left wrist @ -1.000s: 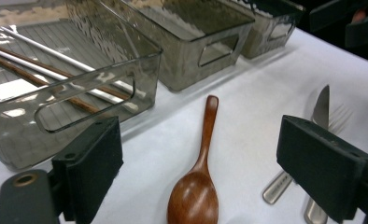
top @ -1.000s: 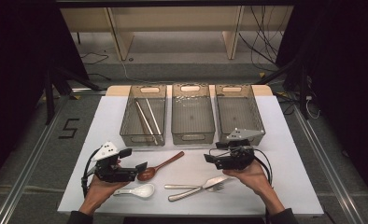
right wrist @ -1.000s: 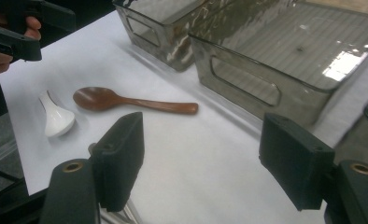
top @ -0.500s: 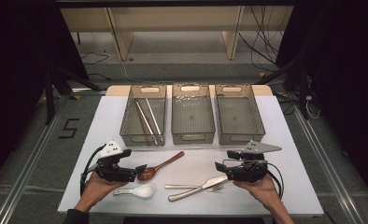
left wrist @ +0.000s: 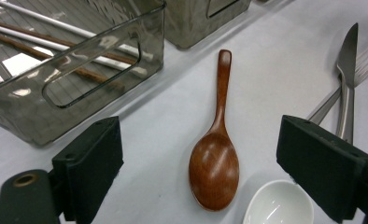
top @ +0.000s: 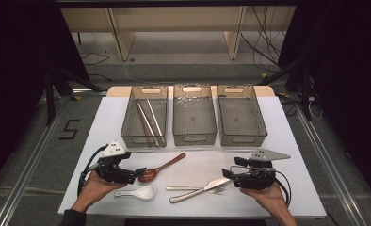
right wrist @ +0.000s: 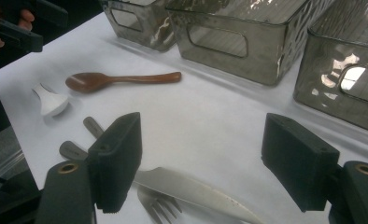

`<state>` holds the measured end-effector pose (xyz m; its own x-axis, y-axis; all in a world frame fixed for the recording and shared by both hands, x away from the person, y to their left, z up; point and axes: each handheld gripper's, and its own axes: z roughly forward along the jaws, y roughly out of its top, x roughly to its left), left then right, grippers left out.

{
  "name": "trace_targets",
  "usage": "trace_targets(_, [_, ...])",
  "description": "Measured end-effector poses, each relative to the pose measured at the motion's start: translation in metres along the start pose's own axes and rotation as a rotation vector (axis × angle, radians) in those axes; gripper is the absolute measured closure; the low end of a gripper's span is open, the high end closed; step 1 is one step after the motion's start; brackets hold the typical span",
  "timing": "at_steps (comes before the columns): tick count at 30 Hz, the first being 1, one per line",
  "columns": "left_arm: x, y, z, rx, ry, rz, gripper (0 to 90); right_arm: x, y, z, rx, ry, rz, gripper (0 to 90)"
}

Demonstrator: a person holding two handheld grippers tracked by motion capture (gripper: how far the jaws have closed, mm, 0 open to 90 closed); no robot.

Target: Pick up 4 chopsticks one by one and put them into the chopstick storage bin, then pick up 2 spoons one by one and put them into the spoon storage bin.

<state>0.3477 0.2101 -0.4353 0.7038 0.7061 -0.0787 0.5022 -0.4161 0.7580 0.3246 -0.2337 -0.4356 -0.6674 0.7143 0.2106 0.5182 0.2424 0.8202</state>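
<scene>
wooden spoon (left wrist: 215, 161) lies on the white table (top: 287, 141), its glossy reddish-brown oval bowl near the left gripper (top: 135, 174) and its slim handle slanting up toward the bins. in the left gripper view the bowl sits between the two blocky black jaws, which stand wide apart and touch nothing. just beside the bowl rests a white ceramic spoon (top: 139, 192), smooth and rounded, short in the handle.

toward the right, a steel knife (top: 198, 189) and a steel fork (top: 195, 189) lie crossed on the cloth-like white surface, both shiny and flat. the right gripper (top: 227, 175) hovers close over their tips, jaws spread wide with nothing pinched; in the right gripper view the knife blade and fork tines run under and between the matte black pads (right wrist: 116, 161).

three smoky, translucent plastic bins with cut-out handles stand side by side at the far edge. the left bin (top: 144, 121) holds long thin chopsticks (top: 148, 120), some pale, some dark wood. the middle bin (top: 194, 120) and right bin (top: 240, 120) have ribbed floors.
</scene>
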Motion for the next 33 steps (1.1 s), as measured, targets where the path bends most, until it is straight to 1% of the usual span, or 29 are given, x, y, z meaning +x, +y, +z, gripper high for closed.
trace_targets(4, [0.000,0.000,0.000,0.031,-0.001,0.014,13.9,0.000,-0.004,-0.003,0.001,-0.005,0.007,29.6])
trace_targets(8, [-0.002,0.001,0.000,0.085,0.007,0.047,14.0,0.000,-0.008,-0.004,0.003,-0.009,0.008,29.3])
trace_targets(10, [-0.003,0.002,0.000,0.120,0.004,0.070,14.4,0.000,-0.009,-0.005,0.004,-0.014,0.006,29.2])
trace_targets(13, [-0.003,0.004,0.000,0.170,0.010,0.103,14.8,-0.001,-0.011,-0.006,0.004,-0.011,0.017,29.2])
trace_targets(15, [-0.004,0.005,0.000,0.198,0.003,0.117,15.5,-0.002,-0.012,-0.005,0.004,-0.011,0.018,29.2])
trace_targets(19, [-0.005,0.006,-0.001,0.278,0.001,0.153,16.1,0.000,-0.012,-0.005,0.009,-0.004,0.009,29.2])
trace_targets(20, [-0.005,0.006,-0.001,0.294,-0.003,0.155,16.2,0.001,-0.012,-0.005,0.009,-0.002,0.008,29.2])
trace_targets(26, [-0.010,0.007,0.002,0.404,-0.013,0.219,20.0,0.003,-0.013,-0.008,0.009,0.000,-0.004,29.2])
trace_targets(27, [-0.011,0.006,0.002,0.420,-0.024,0.227,20.7,0.003,-0.013,-0.009,0.009,-0.002,-0.002,29.2])
trace_targets(28, [-0.012,0.006,0.003,0.440,-0.027,0.244,21.1,0.004,-0.013,-0.010,0.008,-0.001,-0.005,29.2])
trace_targets(30, [-0.015,0.003,0.003,0.481,-0.036,0.262,22.9,0.004,-0.014,-0.011,0.007,-0.002,-0.003,29.2])
trace_targets(33, [-0.017,-0.003,0.006,0.521,-0.046,0.277,26.3,0.005,-0.014,-0.012,0.009,-0.001,-0.006,29.2])
